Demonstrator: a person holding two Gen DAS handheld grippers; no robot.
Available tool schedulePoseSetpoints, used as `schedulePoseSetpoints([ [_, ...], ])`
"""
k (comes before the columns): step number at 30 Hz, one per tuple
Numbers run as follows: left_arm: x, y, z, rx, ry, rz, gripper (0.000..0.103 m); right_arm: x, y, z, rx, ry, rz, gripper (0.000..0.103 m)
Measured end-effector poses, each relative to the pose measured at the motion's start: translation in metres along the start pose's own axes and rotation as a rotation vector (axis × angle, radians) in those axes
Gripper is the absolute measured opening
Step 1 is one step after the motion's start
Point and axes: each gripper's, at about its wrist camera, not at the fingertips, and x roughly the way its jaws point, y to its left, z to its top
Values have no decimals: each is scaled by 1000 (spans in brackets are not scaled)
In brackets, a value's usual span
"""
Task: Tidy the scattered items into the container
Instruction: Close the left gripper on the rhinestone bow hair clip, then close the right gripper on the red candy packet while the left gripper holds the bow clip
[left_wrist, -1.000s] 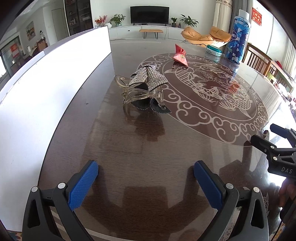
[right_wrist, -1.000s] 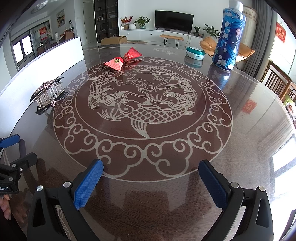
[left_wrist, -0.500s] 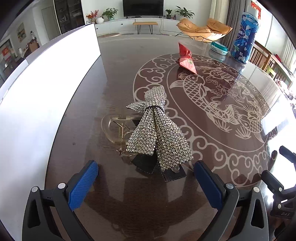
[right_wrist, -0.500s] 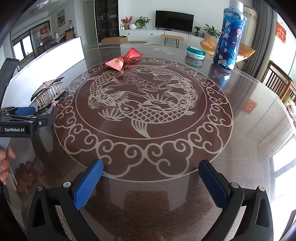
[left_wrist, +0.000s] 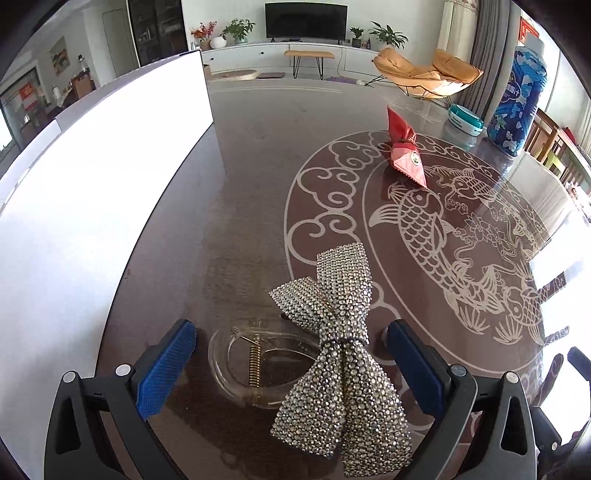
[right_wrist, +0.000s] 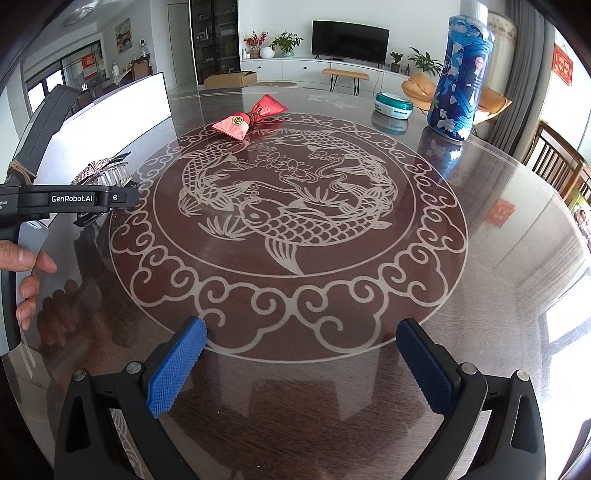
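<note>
A clear claw hair clip with a rhinestone bow (left_wrist: 332, 354) lies on the dark glass table. My left gripper (left_wrist: 290, 328) is open and low over the table, and the clip lies between its blue pads (left_wrist: 166, 365), touching neither. A red pouch (left_wrist: 404, 158) lies farther ahead on the fish pattern. The tall white container wall (left_wrist: 92, 221) runs along the left. My right gripper (right_wrist: 301, 328) stands open over bare table with nothing in it. In the right wrist view, the hair clip (right_wrist: 107, 173) sits at the far left, partly behind the left gripper's body.
A blue patterned canister (right_wrist: 461, 77) and a teal round box (right_wrist: 393, 105) stand at the table's far right. A person's hand (right_wrist: 26, 273) holds the left gripper's handle. Wooden chairs (right_wrist: 561, 166) line the right edge. The red pouch (right_wrist: 247, 120) lies near the white container (right_wrist: 122, 107).
My left gripper has moved forward and down until the hair clip lies between its open fingers. The right gripper has stayed where it was.
</note>
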Motion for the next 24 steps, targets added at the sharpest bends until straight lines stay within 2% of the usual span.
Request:
schedulePoseSetpoints([
  [8, 0, 3, 2, 28, 12, -12, 103, 1, -1, 0, 0, 0, 0, 103],
  [9, -3, 3, 1, 32, -7, -14, 92, 0, -1, 0, 0, 0, 1, 103],
  [10, -7, 5, 0, 33, -27, -15, 75, 0, -1, 1, 0, 0, 2, 103],
  [12, -12, 7, -1, 33, -42, -18, 54, 0, 0, 0, -1, 1, 5, 103],
  [13, -14, 9, -2, 34, -40, -23, 49, 0, 0, 0, -2, 1, 5, 103],
  [20, -33, 22, -34, 27, -44, -17, 49, 1, -1, 0, 2, 4, 27, 103],
  [24, -48, 25, -60, 45, -59, -24, 49, 7, -5, 14, 16, -20, 172, 103],
])
